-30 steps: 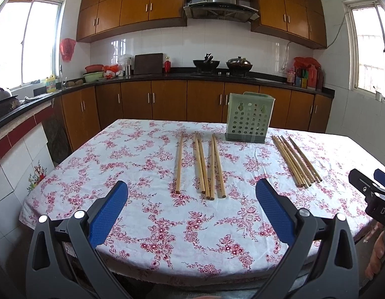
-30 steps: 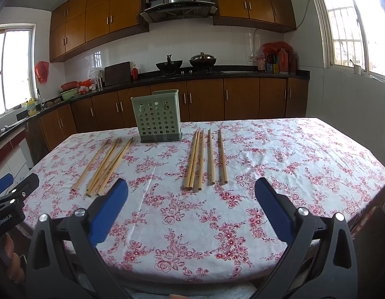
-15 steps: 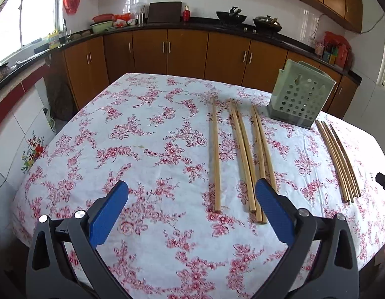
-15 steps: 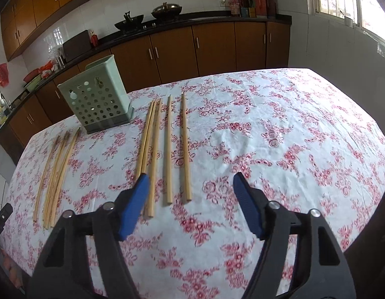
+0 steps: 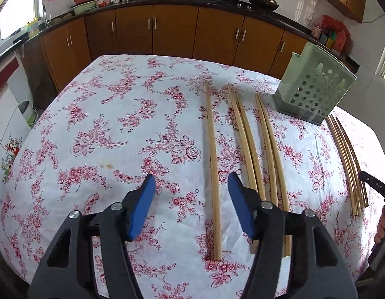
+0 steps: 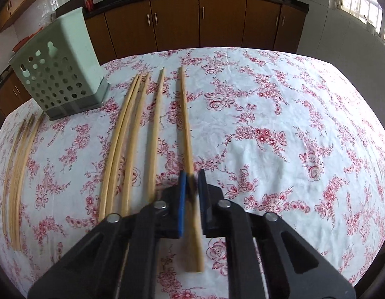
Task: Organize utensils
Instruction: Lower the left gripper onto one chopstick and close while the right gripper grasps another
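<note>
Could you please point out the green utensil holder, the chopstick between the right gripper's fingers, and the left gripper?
green utensil holder (image 6: 59, 74): right wrist view, perforated front wall.
chopstick (image 6: 186, 129): right wrist view, mid-shaft ahead of the fingers.
left gripper (image 5: 191, 186): left wrist view, midway between its fingertips.

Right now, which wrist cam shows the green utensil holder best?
Right wrist: the green utensil holder sits large, with its holed front and side wall showing. Left wrist shows it smaller, near the right edge, mostly the holed front.
</note>
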